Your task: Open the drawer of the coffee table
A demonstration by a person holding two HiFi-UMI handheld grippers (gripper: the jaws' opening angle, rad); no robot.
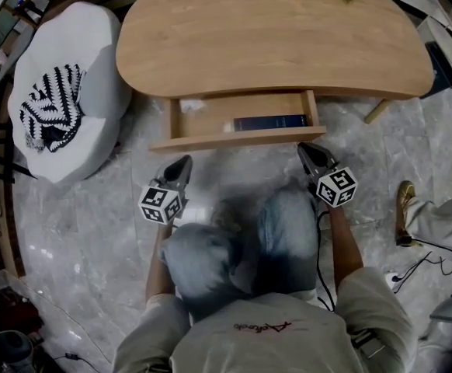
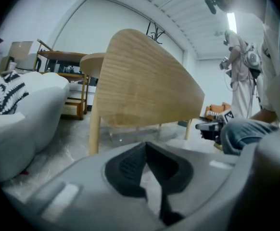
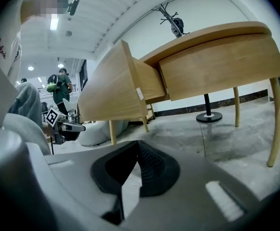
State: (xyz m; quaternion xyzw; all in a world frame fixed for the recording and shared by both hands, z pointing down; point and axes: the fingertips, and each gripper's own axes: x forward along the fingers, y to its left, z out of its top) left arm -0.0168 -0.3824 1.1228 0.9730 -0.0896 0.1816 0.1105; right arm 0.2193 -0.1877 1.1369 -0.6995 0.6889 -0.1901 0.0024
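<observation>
The light wooden coffee table (image 1: 272,37) fills the upper head view. Its drawer (image 1: 238,139) stands pulled out toward me, and a dark blue book (image 1: 271,122) lies inside. My left gripper (image 1: 184,162) hovers just in front of the drawer's left end, apart from it, shut and empty. My right gripper (image 1: 304,149) sits close to the drawer's right front corner, also shut and empty. In the left gripper view the jaws (image 2: 146,146) meet below the drawer's front panel (image 2: 145,81). In the right gripper view the jaws (image 3: 138,143) are together, with the open drawer (image 3: 111,93) ahead on the left.
A white beanbag seat (image 1: 94,68) with a black-and-white patterned cloth (image 1: 51,107) stands left of the table. My knees in jeans (image 1: 288,224) are between the grippers. Someone's shoe (image 1: 405,200) and cables (image 1: 420,259) lie on the grey floor at right. Another person (image 2: 241,76) stands beyond the table.
</observation>
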